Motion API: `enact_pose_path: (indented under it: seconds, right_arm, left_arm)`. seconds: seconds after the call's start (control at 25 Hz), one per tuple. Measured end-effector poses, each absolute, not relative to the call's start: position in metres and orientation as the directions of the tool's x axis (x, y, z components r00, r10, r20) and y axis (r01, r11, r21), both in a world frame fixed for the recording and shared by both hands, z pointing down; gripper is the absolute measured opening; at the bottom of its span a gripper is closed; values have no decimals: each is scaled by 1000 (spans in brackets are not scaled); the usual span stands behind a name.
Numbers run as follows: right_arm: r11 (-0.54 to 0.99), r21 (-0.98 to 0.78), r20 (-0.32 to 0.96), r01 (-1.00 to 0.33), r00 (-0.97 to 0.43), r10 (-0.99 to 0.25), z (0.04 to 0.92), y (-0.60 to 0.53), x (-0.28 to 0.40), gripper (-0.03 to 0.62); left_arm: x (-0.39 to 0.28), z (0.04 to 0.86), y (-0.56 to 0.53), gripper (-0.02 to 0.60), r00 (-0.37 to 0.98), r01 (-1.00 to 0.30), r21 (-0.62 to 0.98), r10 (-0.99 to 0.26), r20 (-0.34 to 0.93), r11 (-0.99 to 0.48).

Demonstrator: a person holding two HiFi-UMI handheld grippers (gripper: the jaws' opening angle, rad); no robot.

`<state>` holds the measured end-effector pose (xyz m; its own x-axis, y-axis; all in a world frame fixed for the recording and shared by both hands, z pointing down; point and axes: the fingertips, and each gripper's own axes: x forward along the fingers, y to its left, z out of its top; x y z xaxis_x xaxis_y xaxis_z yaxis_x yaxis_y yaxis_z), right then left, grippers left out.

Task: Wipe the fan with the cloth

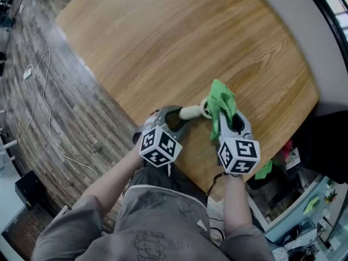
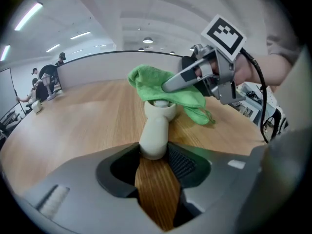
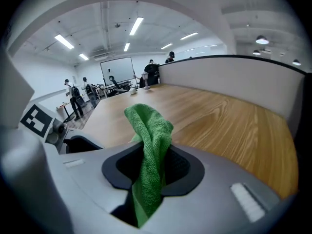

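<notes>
One fan [image 1: 191, 112], one cloth [image 1: 223, 105] and two claws are seen. The fan, a small cream hand-held one, is held over the near part of the bench [image 1: 190, 37], close to the person. Whether it touches the wood cannot be told. Its long axis runs almost straight across the head view. The butt of the handle is to the left and the head to the right, tipped slightly toward the far side. In the left gripper view the fan [image 2: 156, 130] is pointed away along the jaws, with its head at the far end.

The handle's butt is pinched between the jaws of the left claw [image 1: 176, 117]; in its own view the left claw [image 2: 155, 152] is closed on that butt.

The fan's head is largely covered by the green cloth [image 2: 161, 84], which is draped over it from the right. The cloth [image 3: 151, 150] is clamped between the jaws of the right claw [image 3: 146, 165], with a fold standing up past them and a tail hanging below. The right claw [image 1: 229, 121] is set just right of the fan, angled toward the left one.

One marker cube [image 1: 159, 147] is carried on each claw.

Beyond the bench, a white cable [image 1: 41, 91] is trailed across the plank floor [image 1: 81, 118] at the left. Several people [image 3: 75, 99] are seen standing far off in the room. Nothing else is seen near the fan.
</notes>
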<state>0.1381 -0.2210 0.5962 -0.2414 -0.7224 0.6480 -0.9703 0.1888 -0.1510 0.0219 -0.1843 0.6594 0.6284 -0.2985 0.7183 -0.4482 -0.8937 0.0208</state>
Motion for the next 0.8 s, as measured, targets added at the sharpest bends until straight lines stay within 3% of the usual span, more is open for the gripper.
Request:
enact_pose_path:
  seconds: [0.16, 0.56, 0.8]
  right_arm:
    - [201, -93, 639, -975, -214, -739, 594, -227, 131, 100]
    - [432, -131, 657, -892, -405, -636, 606, -203, 39, 100]
    - [481, -169, 675, -860, -456, -580, 607, -189, 49, 100]
  left_arm:
    - [22, 658, -185, 176, 631, -446, 12, -305, 713, -895]
    - [22, 660, -184, 176, 632, -446, 8, -308, 711, -895]
    - [23, 659, -185, 176, 633, -445, -5, -318, 706, -895]
